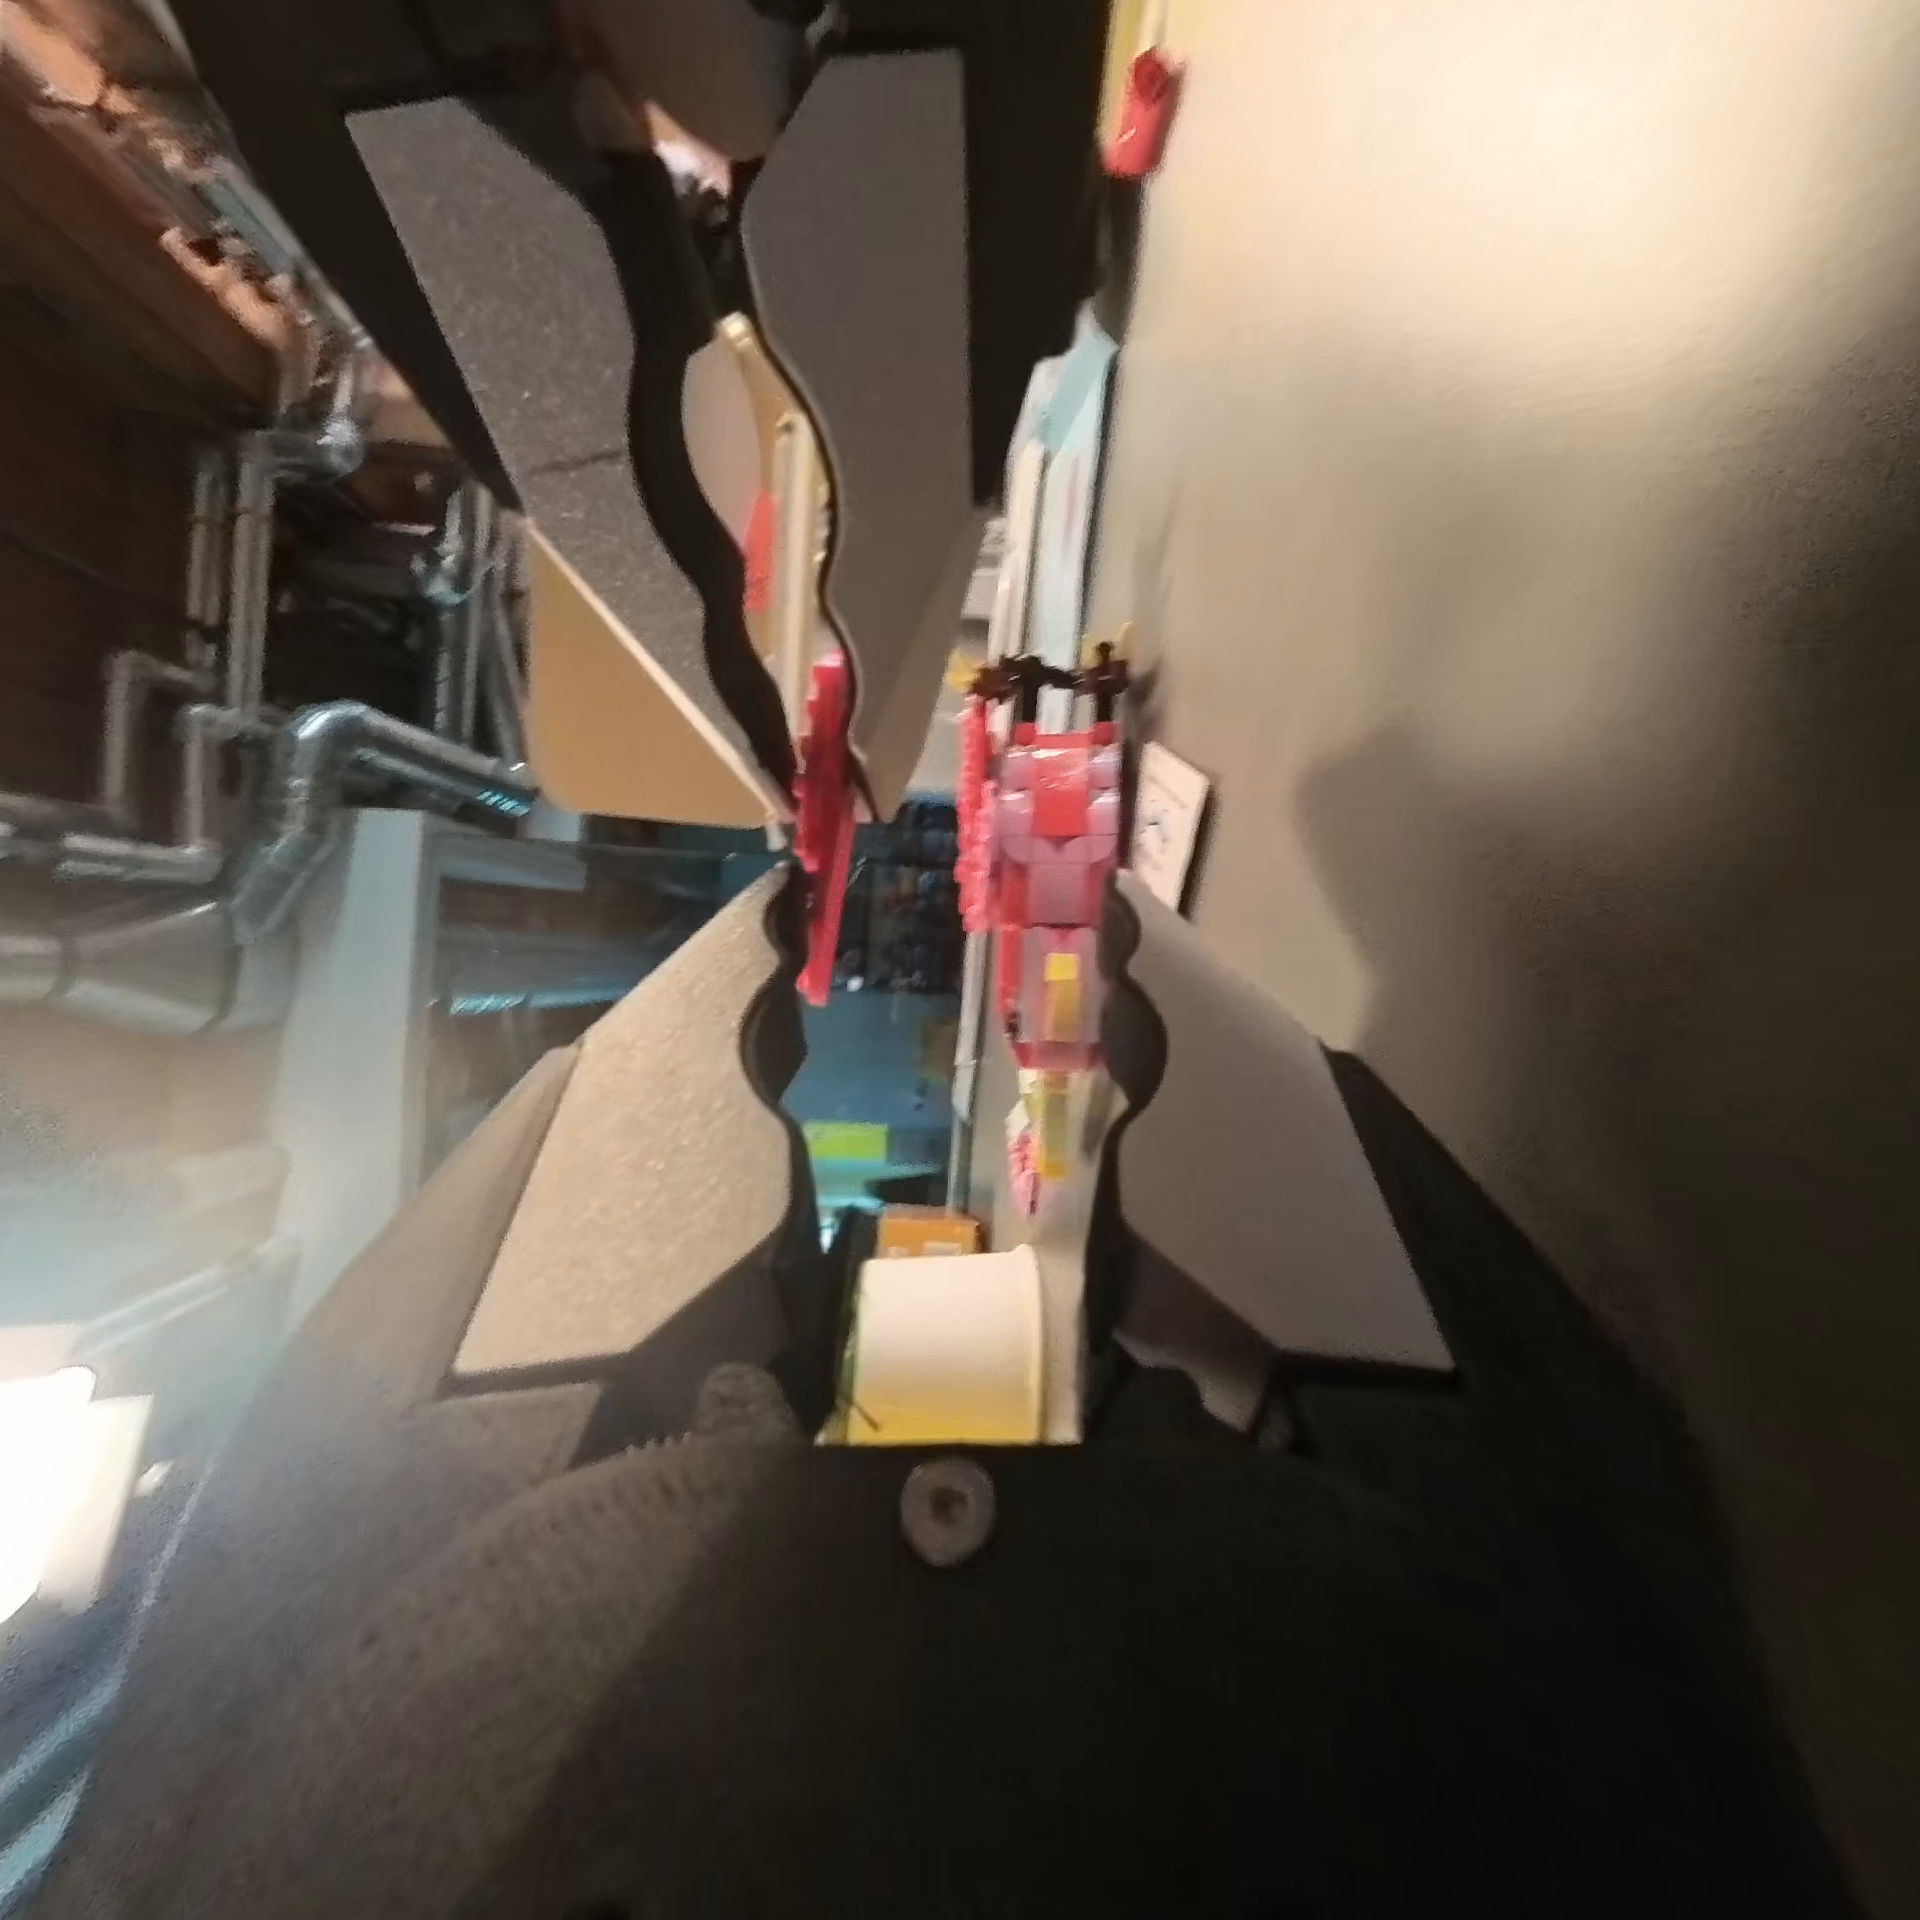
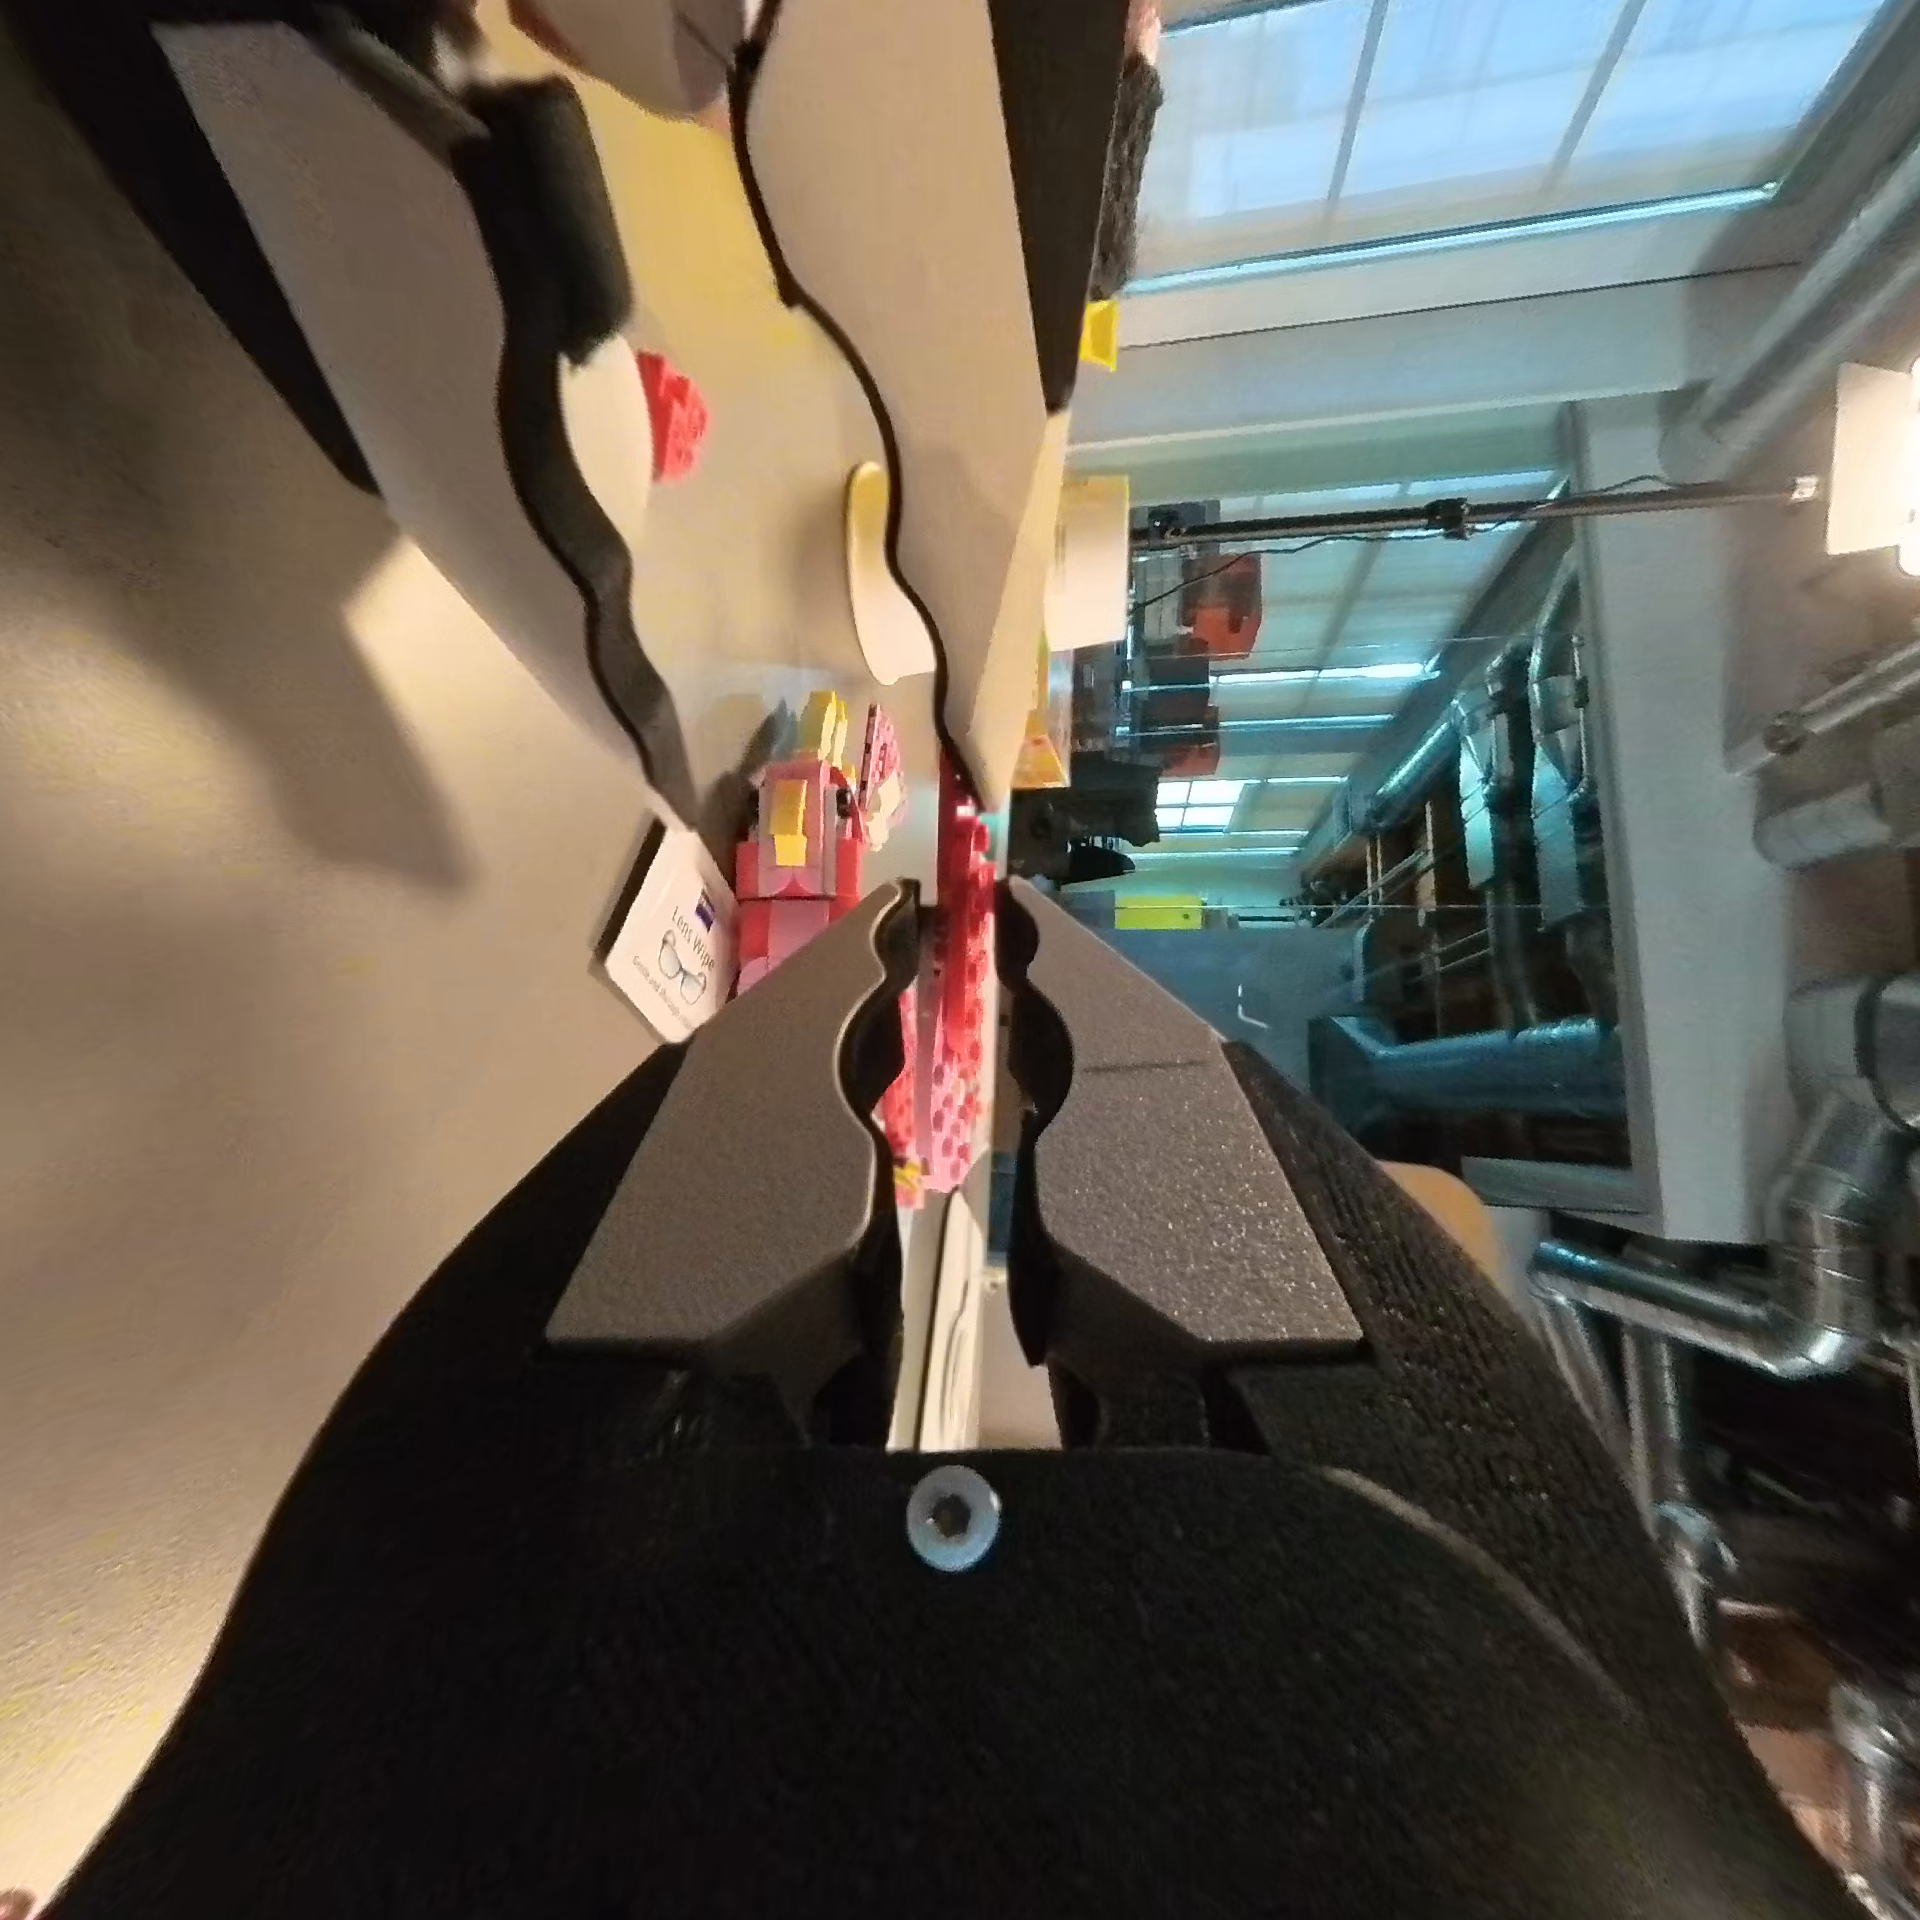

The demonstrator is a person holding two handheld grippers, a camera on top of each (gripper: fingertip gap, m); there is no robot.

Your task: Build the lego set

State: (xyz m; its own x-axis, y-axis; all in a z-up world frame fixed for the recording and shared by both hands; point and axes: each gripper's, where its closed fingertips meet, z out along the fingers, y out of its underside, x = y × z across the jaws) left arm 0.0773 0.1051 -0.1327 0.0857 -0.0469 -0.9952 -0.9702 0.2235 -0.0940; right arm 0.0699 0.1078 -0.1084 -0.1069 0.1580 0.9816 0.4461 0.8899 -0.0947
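Note:
My left gripper (image 1: 951,888) is open, its fingers spread wide. A pink, red and yellow brick figure (image 1: 1049,862) stands on the grey table (image 1: 1455,520) between them, close to the table-side finger (image 1: 1127,914). My right gripper (image 2: 958,896) is shut on a flat red brick plate (image 2: 961,935) and holds it edge-on off the table. In the left wrist view the right gripper (image 1: 831,816) comes in from above with the red plate (image 1: 826,831) beside my outer fingertip (image 1: 774,888). In the right wrist view the left gripper (image 2: 831,810) straddles the figure (image 2: 790,862).
A white wipe packet (image 2: 665,935) lies on the table beside the figure. A loose red brick (image 2: 675,416) and a cream disc (image 2: 883,582) lie farther along. A white tape roll (image 1: 951,1340) shows near my left gripper's base. Pipes and shelving stand beyond the table edge. My left and right fingertips are right by each other.

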